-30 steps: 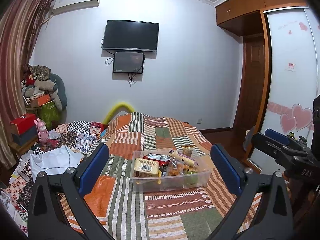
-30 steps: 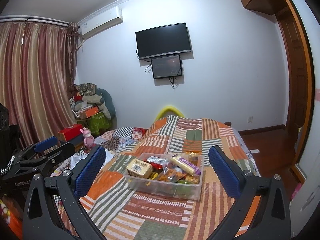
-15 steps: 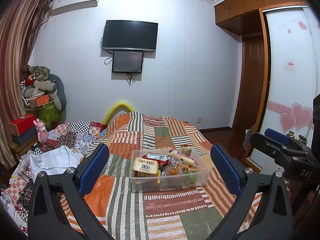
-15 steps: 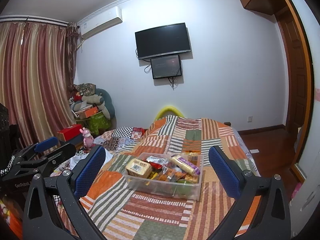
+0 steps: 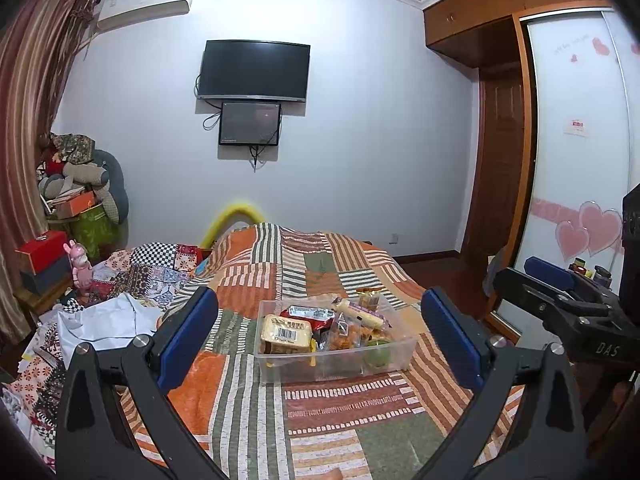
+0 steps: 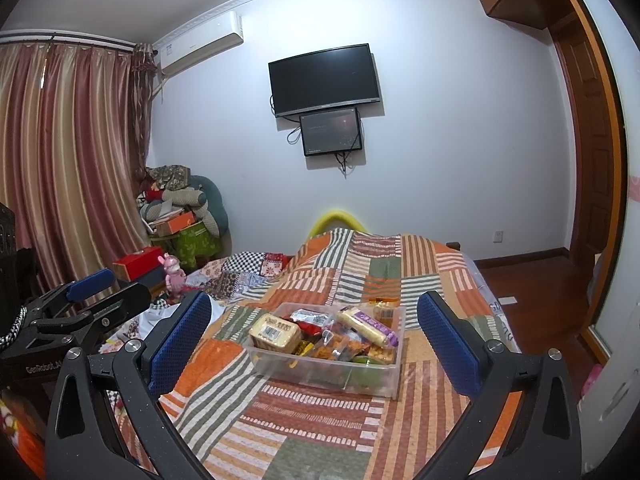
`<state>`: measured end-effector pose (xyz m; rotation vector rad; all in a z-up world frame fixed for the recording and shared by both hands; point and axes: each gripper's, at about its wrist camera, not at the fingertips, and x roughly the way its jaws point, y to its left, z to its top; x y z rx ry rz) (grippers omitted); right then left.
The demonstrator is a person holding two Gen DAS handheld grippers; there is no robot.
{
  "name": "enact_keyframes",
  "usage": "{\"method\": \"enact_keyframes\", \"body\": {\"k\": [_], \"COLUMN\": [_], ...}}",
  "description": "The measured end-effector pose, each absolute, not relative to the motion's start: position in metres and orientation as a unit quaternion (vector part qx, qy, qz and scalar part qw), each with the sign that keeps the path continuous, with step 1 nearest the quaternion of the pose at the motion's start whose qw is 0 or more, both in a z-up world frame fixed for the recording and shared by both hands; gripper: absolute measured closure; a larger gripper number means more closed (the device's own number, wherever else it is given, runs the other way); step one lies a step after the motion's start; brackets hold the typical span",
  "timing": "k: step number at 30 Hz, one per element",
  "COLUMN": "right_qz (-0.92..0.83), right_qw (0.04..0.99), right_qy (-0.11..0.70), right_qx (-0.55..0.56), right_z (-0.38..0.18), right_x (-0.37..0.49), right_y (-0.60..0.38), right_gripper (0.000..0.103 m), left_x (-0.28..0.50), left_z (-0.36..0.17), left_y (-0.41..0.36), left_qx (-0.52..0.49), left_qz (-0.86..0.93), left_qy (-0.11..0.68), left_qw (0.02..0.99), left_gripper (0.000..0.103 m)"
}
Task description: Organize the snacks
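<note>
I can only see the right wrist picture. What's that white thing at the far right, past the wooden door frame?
Observer: It's a white sliding wardrobe door with two pink hearts stuck low on it.
Visitor: Cute! And the other tongs, at my left edge: are they open?
Observer: Yes. In their own view the left tongs are spread wide, and the clear bin of snacks sits framed between the blue pads, untouched.
</note>
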<state>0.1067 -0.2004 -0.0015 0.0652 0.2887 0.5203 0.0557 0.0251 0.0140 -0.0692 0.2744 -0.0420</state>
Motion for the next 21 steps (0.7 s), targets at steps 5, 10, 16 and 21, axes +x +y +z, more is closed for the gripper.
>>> {"method": "enact_keyframes", "body": {"k": [5,10,16,21], "right_qz": [0.256,0.255,0.254,0.253], "right_qw": [0.956,0.956,0.956,0.956], "right_qy": [0.142,0.143,0.144,0.146], "right_qx": [0.032,0.033,0.033,0.034], "right_z": [-0.0018,-0.0016,-0.002,-0.0031], "right_x": [0.107,0.1073,0.1077,0.1106], "right_y": [-0.2003,-0.2007,-0.2033,-0.2032], "right_gripper": [0.0,0.0,0.0,0.0], "left_x": [0.0554,0.0561,0.0568,0.0577], "left_z": [0.014,0.0143,0.0127,0.0115], "left_y": [0.024,0.0243,0.0223,0.0215], "left_qx": [-0.036,-0.036,-0.032,-0.033], "left_qz": [-0.026,-0.025,-0.019,-0.022], "left_qy": [0.137,0.138,0.138,0.142], "left_qw": [0.99,0.99,0.99,0.989], "left_gripper": [0.0,0.0,0.0,0.0]}}
